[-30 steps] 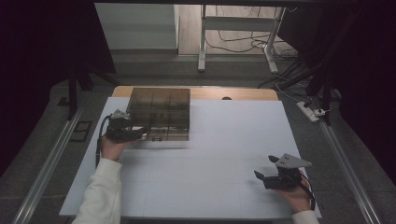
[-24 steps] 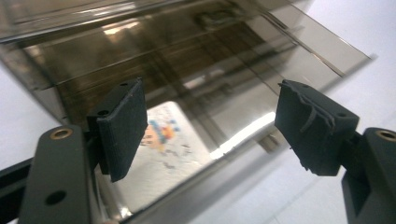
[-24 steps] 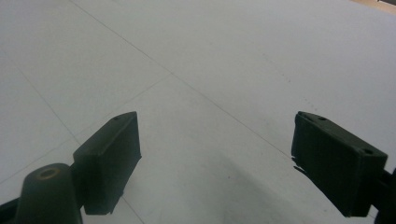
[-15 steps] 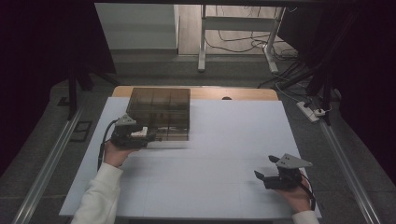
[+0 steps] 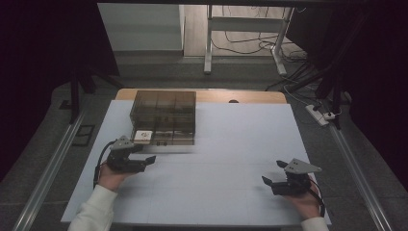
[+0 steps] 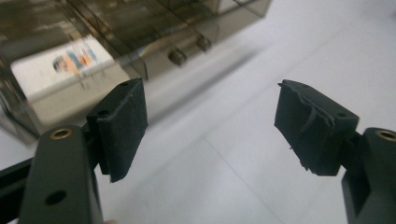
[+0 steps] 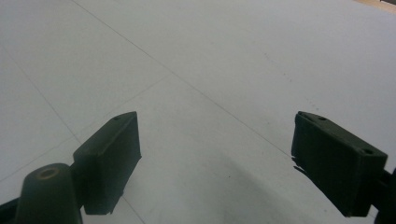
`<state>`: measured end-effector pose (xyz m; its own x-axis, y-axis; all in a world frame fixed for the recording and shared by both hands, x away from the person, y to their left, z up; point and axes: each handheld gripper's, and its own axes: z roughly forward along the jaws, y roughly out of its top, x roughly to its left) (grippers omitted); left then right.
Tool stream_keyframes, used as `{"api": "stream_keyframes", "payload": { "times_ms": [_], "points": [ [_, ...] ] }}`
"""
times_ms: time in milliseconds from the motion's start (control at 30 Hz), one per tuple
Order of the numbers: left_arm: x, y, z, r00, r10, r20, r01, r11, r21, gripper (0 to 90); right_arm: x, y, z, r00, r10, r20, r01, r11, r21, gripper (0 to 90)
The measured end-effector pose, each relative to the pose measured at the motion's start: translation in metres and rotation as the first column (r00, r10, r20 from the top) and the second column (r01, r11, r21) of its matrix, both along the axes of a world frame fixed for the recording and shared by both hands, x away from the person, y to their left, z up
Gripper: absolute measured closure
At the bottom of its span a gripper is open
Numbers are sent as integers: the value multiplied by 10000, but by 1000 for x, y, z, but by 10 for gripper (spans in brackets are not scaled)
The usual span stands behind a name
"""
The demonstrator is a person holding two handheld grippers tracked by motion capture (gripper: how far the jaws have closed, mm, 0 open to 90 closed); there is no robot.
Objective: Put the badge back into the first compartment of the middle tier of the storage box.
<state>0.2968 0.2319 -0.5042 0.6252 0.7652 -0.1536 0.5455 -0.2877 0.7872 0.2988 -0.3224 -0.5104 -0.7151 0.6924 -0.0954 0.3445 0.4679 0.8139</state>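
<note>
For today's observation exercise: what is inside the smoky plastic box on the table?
The box has compartments. A white printed card lies in the front left one. The tinted walls hide what else might be inside.

The smoky, see-through organizer box [image 5: 164, 117] nearest my left tool sits flat near the far left of my white table [image 5: 231, 163], its inside split by dividers into several compartments. In the near-left compartment lies a white card [image 5: 142, 136] with a small colourful print, flat on the floor of the box. From my left gripper view the box's [image 6: 140, 28] front wall carries two small latches [image 6: 177, 57], side by side.
</note>
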Motion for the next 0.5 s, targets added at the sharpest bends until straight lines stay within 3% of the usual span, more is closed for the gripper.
{"api": "stream_keyframes", "payload": {
  "times_ms": [300, 500],
  "points": [
    [-27, 5, -10, 9998, -141, 135, 137, 9996, 258, 252, 0, 0, -1, 10000, -74, -8, 74, 9999, -83, 155],
    [-39, 4, -13, 9996, -176, 208, 161, 9975, 684, 251, 1, -2, -2, 9999, -131, -16, 131, 9999, -94, 155]
  ]
}}
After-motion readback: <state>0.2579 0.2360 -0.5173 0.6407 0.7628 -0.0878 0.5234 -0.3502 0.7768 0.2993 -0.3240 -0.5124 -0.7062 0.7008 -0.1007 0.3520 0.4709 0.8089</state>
